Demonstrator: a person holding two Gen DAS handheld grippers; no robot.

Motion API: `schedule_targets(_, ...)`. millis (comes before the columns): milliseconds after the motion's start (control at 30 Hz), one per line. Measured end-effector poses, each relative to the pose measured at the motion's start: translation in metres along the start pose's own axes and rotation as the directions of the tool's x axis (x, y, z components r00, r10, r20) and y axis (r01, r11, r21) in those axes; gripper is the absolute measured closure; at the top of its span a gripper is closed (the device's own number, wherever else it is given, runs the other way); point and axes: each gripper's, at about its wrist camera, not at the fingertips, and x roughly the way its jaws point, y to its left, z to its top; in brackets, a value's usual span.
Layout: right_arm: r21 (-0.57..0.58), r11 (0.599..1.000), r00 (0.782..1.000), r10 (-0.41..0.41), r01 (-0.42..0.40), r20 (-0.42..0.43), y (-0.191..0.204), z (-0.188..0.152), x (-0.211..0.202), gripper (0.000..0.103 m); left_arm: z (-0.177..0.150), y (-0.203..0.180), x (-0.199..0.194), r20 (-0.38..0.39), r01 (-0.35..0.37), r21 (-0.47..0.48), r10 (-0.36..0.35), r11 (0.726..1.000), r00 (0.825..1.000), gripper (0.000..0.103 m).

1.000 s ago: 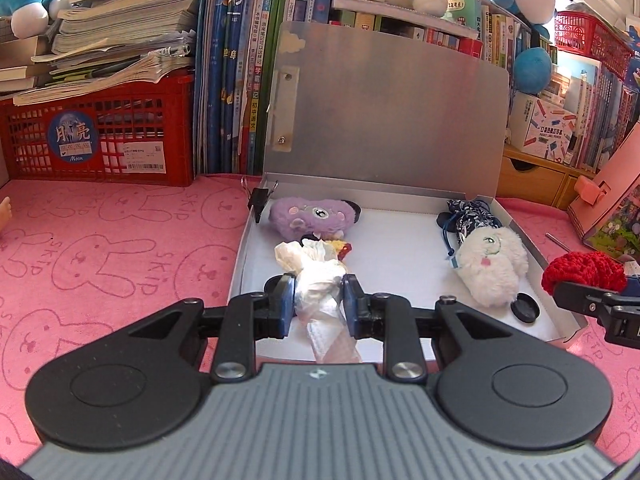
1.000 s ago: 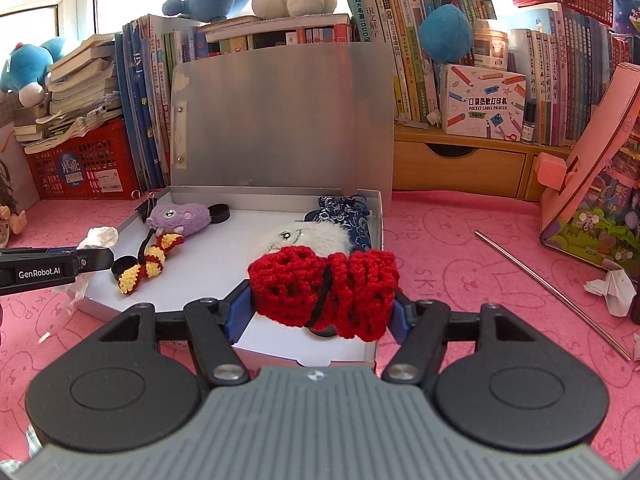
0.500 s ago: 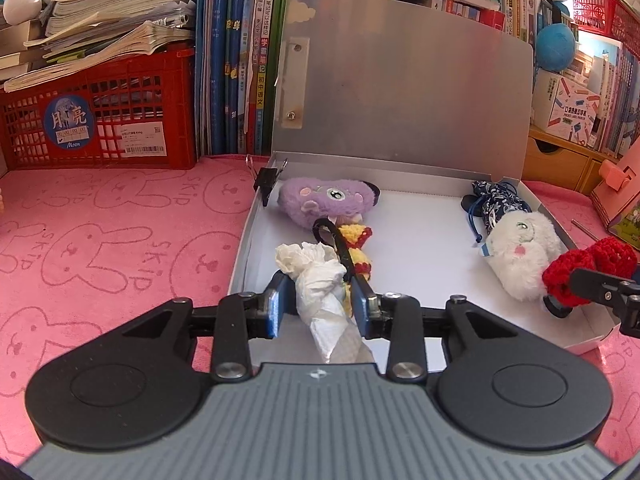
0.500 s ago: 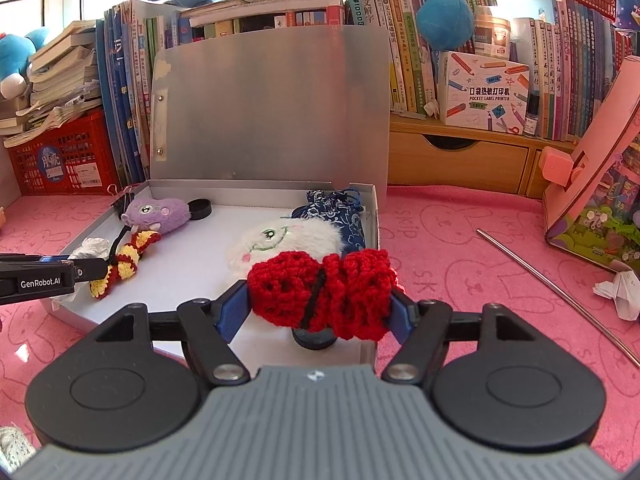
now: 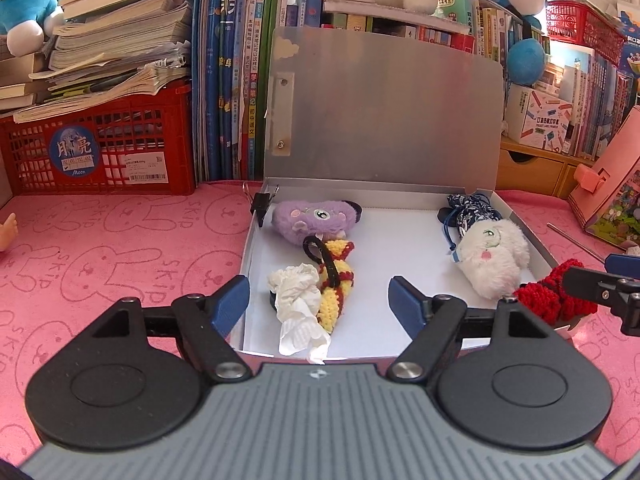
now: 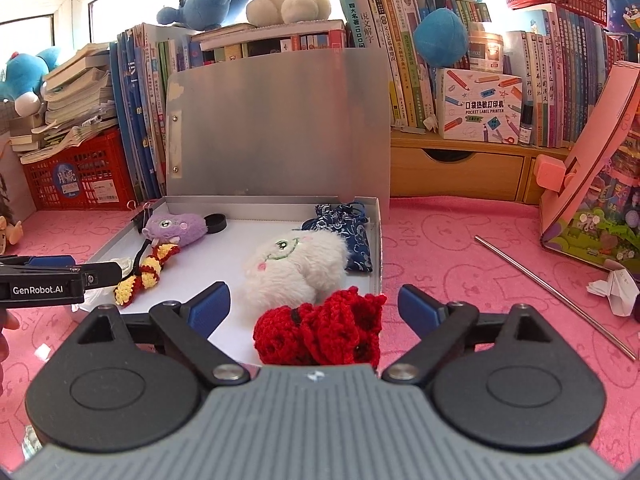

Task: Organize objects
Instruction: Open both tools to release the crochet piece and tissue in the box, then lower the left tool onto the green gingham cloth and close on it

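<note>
the left hand-held gripper (image 5: 320,298) is spread wide with nothing between its pads; the tissue (image 5: 298,306) lies loose just ahead of it, inside the tin (image 5: 538,240) near the front left corner. the right hand-held gripper (image 6: 314,306) is equally wide and empty, and the red knit (image 6: 320,332) sits between its pads without touching either, at the tin's front right corner beside the white plush (image 6: 294,268).

risks, as i judge them: the red knit looks perched on or against the front rim, so pulling the right tool back carelessly could drag it over the edge onto the table (image 6: 460,264). the tissue's tail reaches the front wall and could catch a pad as the left tool leaves. the lid (image 5: 384,112) stands upright behind; if it is shut now, the tall white plush or the knit may keep it from seating.

the tissue is white, crumpled and twisted, touching the yellow knit (image 5: 336,280) with its black loop. the red knit is a soft, bunched crochet lump with a dark band. the purple plush (image 5: 312,218) and blue pouch (image 5: 470,212) lie at the back of the tin.
</note>
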Motion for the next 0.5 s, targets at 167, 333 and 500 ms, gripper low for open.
schedule_targets(167, -0.02, 0.999, 0.999, 0.037, -0.036, 0.026, 0.006, -0.003, -0.025, 0.006, -0.004, -0.006, -0.028, 0.023, 0.027, 0.044, -0.028, 0.999, 0.999, 0.022)
schedule_targets(333, -0.05, 0.996, 0.996, 0.077, -0.075, 0.045, 0.018, -0.01, -0.049, 0.006, -0.016, -0.011, -0.059, 0.029, 0.074, 0.057, -0.075, 0.996, 0.997, 0.022)
schedule_targets(500, -0.073, 0.99, 0.991, 0.127, -0.124, 0.048, 0.027, -0.026, -0.077, 0.006, -0.041, -0.014, -0.093, 0.03, 0.126, 0.064, -0.128, 0.99, 0.991, 0.022)
